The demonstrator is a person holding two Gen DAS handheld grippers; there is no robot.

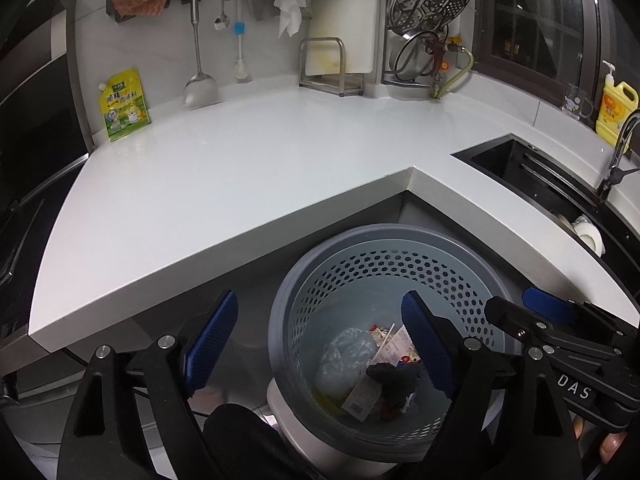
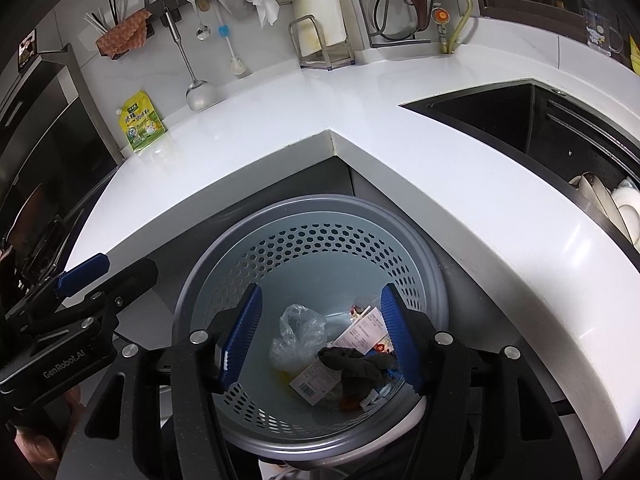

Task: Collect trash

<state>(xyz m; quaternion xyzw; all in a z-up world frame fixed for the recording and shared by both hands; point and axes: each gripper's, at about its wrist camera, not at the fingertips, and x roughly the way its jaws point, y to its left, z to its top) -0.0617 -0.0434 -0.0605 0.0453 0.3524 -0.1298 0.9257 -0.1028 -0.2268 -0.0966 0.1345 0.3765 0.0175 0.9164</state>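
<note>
Trash (image 2: 344, 356) lies at the bottom of the grey perforated waste basket (image 2: 312, 240), low in the centre of both views: a crumpled clear plastic bag (image 2: 298, 336), printed paper labels (image 2: 316, 380) and a dark crumpled rag (image 2: 358, 364), all heaped together. The basket stands on the floor in the inner corner of the white L-shaped countertop (image 1: 240, 168).

In the left wrist view, going from left to right, the left gripper (image 1: 320, 344) hangs over the basket's left rim with its blue pads well apart and nothing between them. The right gripper (image 1: 548, 300) enters at the lower right edge.

In the right wrist view, the left gripper shows at the lower left, and the right gripper (image 2: 320, 340) hovers over the basket mouth, jaws spread, holding nothing. At upper left a yellow-green seasoning pouch (image 2: 142, 126) leans on the wall; a dark sink (image 2: 500, 120) sits at the right.
</note>
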